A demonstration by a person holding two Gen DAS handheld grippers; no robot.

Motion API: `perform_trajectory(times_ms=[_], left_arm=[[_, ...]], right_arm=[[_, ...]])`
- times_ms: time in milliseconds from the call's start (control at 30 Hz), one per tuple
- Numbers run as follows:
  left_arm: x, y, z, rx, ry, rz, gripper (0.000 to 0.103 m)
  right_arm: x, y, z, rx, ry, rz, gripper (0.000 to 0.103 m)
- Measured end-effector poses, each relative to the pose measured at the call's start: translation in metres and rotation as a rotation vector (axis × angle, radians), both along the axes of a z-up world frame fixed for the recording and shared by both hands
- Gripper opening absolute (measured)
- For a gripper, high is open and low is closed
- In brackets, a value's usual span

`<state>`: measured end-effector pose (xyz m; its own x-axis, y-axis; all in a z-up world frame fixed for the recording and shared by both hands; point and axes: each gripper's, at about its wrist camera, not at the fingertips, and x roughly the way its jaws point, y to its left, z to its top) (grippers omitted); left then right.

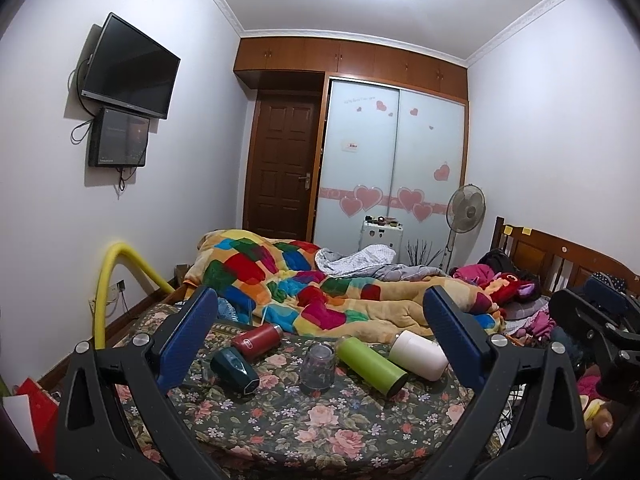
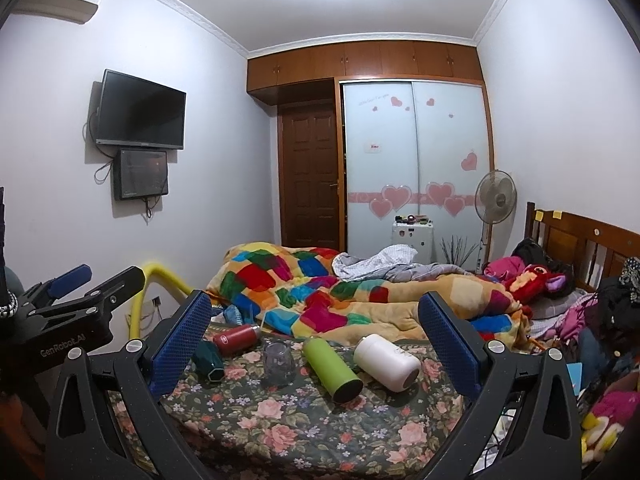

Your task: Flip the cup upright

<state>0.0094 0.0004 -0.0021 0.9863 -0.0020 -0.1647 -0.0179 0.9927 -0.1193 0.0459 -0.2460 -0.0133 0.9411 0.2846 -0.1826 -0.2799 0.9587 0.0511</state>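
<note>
Several cups lie on the floral bedspread (image 1: 304, 428). A clear glass cup (image 1: 317, 365) stands mouth down; it also shows in the right wrist view (image 2: 279, 363). A green bottle (image 1: 371, 365) (image 2: 331, 369), a white cup (image 1: 419, 354) (image 2: 387, 361), a red bottle (image 1: 257, 340) (image 2: 236, 338) and a dark teal cup (image 1: 235, 371) (image 2: 209, 361) lie on their sides. My left gripper (image 1: 320, 332) is open and empty, held short of the cups. My right gripper (image 2: 316, 332) is open and empty too, also short of them.
A colourful patchwork quilt (image 1: 320, 288) is heaped behind the cups. A yellow tube (image 1: 108, 280) arches at the bed's left edge. Clothes and toys (image 2: 560, 288) pile by the wooden headboard (image 2: 592, 248) on the right. The other gripper shows at the left of the right wrist view (image 2: 72, 304).
</note>
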Motion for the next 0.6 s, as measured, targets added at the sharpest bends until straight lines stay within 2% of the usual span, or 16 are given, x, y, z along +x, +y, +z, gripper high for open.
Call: perform_trajectory(times_ms=[600], left_arm=[[-0.0003, -0.0023, -0.0005, 0.006, 0.0, 0.002, 0.103]], right_arm=[[0.0003, 0.0016, 0.0014, 0.003, 0.004, 0.0, 0.103]])
